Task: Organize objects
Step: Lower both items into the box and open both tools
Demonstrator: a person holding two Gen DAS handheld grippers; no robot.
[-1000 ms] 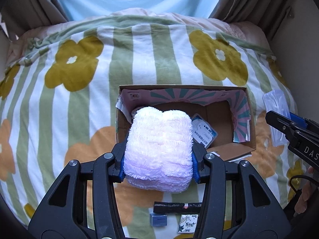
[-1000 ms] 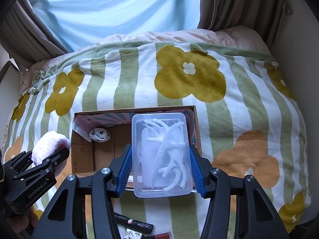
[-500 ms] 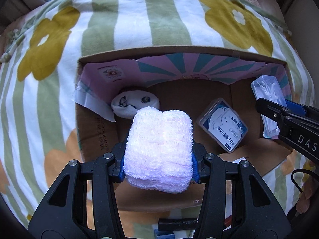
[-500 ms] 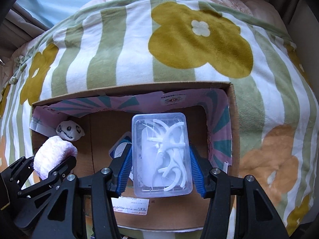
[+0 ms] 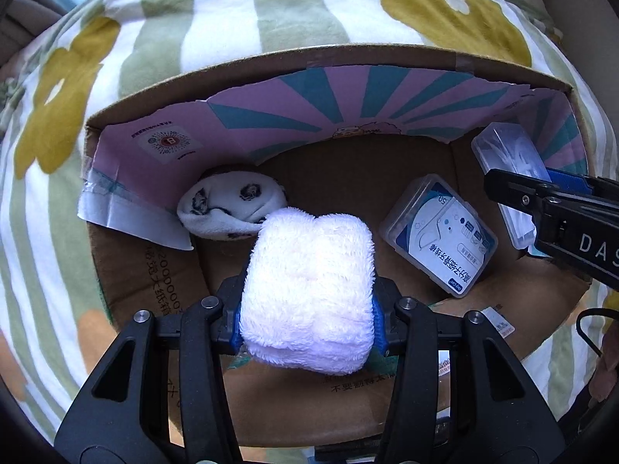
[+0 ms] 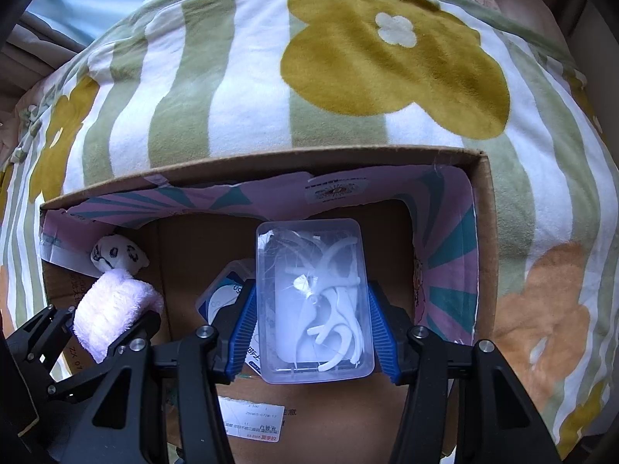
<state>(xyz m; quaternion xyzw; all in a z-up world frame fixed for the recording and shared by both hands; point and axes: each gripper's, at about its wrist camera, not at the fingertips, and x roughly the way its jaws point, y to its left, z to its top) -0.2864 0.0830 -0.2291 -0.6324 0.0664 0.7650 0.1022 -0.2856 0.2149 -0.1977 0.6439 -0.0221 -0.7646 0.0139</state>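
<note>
— Two grippers, both loaded. What does your left gripper [image 5: 307,309] hold?

— It is clamped on a fluffy pink towel roll [image 5: 309,290], which fills the lower centre of my left view, squeezed between the blue pads over the cardboard box [image 5: 329,56].

— And the right gripper [image 6: 311,332]?

— Its fingers are pressed against both sides of a clear plastic case [image 6: 313,301] of white floss picks, at the lower centre of the right view, also above the box.

— What is in the box?

— A white rolled sock [image 5: 232,208] with dark faces lies toward the upper left, against the pink-and-teal inner wall. A flat floss box [image 5: 439,234] with a blue-and-white label rests tilted at centre right. The box itself sits on a striped flowered blanket [image 6: 232,77].
</note>
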